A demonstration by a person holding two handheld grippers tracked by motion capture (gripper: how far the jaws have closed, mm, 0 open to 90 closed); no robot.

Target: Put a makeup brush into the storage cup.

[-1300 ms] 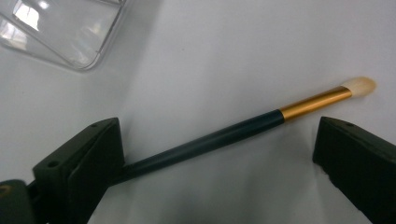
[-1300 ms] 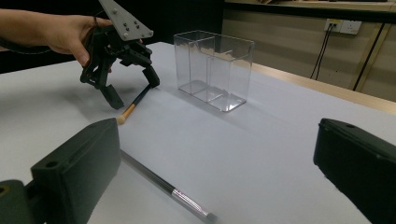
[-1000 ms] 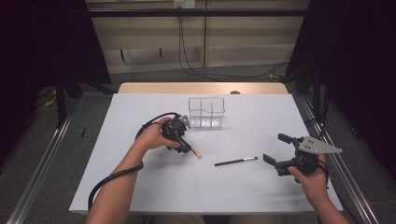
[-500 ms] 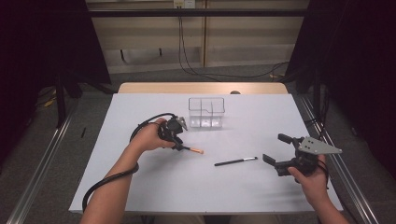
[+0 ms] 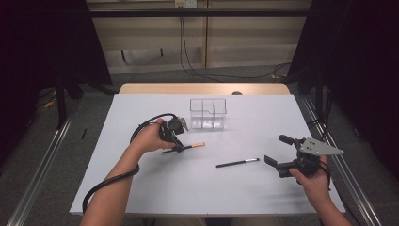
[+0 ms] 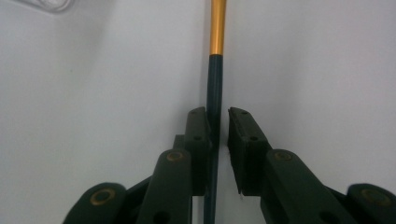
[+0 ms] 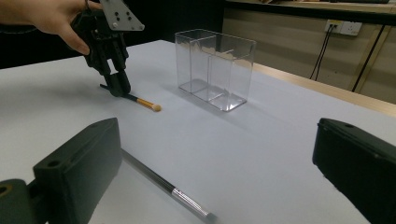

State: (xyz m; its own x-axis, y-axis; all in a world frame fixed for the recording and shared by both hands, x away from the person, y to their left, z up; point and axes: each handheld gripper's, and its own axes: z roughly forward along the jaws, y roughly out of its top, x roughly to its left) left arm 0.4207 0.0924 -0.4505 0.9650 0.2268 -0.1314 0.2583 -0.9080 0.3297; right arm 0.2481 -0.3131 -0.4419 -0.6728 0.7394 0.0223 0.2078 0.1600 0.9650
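Note:
A brush with a dark handle and a gold ferrule [image 5: 192,146] [image 6: 217,28] [image 7: 145,103] lies on the white table [image 5: 141,188]. My left gripper [image 5: 177,147] [image 6: 218,126] [image 7: 118,87] points down on it. Its jaws have just been closing, and now they are shut on the handle. A second brush, black with a silver ferrule [image 5: 237,163] [image 7: 163,184], lies to the right of it. My right gripper [image 5: 276,149] [image 7: 215,140] rests near the right edge, open, with nothing between its jaws. The black brush lies just ahead of its left jaw.
A clear plastic box with compartments [image 5: 208,113] [image 7: 215,70] stands behind the brushes at mid table. The left gripper's cable [image 5: 141,129] loops over the table beside the forearm. Metal rails [image 5: 42,165] run along both sides of the table.
The left gripper's jaws have closed on the gold-ferruled brush, which has turned from slanted to nearly level across the table. The right gripper has kept still.

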